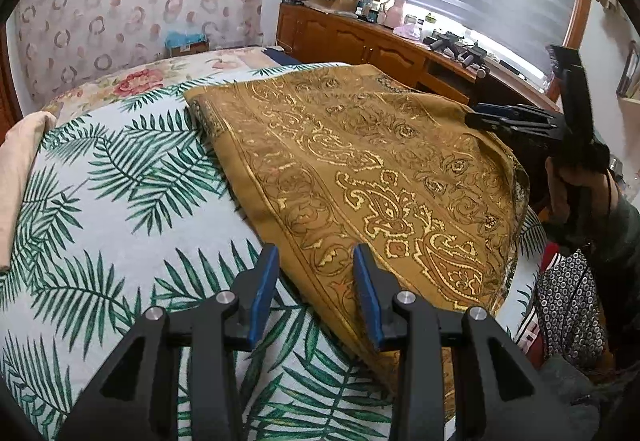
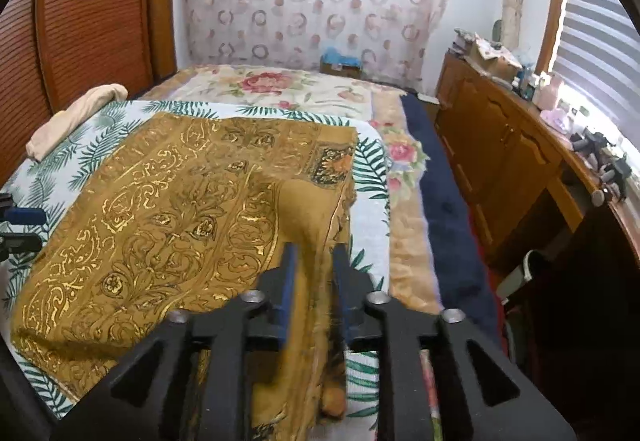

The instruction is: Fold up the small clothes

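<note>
my left gripper (image 1: 316, 261) hangs over the near edge of the mustard paisley cloth (image 1: 360, 177), jaws spread apart with nothing between them; the cloth's hem passes under the gap. the cloth lies on the palm-leaf sheet (image 1: 100, 201), toward the bed's right edge, one side draping over it.

only the left view shows my right gripper (image 1: 480, 117) from outside, at the cloth's far right edge, but i cannot tell its jaw gap from there. the right wrist view settles it: right gripper (image 2: 314, 261) has a raised ridge of the cloth (image 2: 168, 209) between its blue pads (image 2: 289, 281), clamped on that fold. the right view also shows a beige rolled garment (image 2: 76, 113) at the sheet's far left corner and the wooden cabinet (image 2: 500, 161) beside the bed.

the cloth's long axis runs from the near edge toward the floral blanket (image 2: 272, 85) at the far end.
</note>
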`<state>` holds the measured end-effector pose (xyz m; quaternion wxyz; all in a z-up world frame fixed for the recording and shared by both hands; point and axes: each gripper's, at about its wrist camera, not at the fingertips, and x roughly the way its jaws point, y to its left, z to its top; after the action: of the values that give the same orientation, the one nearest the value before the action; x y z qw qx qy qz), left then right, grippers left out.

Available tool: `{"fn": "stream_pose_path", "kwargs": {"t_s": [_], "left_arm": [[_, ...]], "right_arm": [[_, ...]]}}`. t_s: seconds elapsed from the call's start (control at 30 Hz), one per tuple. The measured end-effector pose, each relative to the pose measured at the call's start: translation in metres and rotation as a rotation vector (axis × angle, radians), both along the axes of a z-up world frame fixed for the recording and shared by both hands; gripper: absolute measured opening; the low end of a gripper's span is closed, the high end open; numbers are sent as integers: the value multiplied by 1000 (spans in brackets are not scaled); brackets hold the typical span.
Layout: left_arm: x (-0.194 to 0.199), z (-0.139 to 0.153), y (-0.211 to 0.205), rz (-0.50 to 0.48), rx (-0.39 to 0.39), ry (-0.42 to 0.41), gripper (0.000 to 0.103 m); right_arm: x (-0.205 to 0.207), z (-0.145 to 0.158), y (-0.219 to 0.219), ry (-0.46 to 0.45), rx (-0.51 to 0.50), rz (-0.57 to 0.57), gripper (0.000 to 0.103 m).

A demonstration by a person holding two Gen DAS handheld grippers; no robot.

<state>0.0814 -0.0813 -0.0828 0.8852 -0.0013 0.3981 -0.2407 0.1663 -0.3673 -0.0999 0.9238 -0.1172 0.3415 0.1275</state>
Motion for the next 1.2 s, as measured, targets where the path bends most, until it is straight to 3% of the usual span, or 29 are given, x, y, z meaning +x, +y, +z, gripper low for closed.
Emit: {"fn": "stream_pose_path", "kwargs": {"t_s": [0.03,0.07,0.33,0.73,0.97,1.03,1.13,1.2], "left_arm": [[0,-1,-1,-2,0,3,37],[0,-2,-2,-7,1,8,37],[-3,-8,-5,-26,1,43,37],[-17,-16,-3,-48,-13,101,37],[-24,-16,-4,-92,-76,148,37],[-27,-17,-5,-108,-96,156,37],[-31,-17,-6,-125,-114,161,36],[-31,-18,-6,-134,-124,167,19]], "right_arm": [[-3,0,-1,0,8,0,49],[-8,0,-2,-1,17,0,56],[-40,-17,-11,44,18,-29,63],[-63,-43,-23,117,46,-74,65],[-68,-48,-24,145,131,-49,67],[-71,-48,-17,153,132,-21,62],[-73,-49,-12,162,137,11,45],[-75,-50,-10,162,147,23,36]]}}
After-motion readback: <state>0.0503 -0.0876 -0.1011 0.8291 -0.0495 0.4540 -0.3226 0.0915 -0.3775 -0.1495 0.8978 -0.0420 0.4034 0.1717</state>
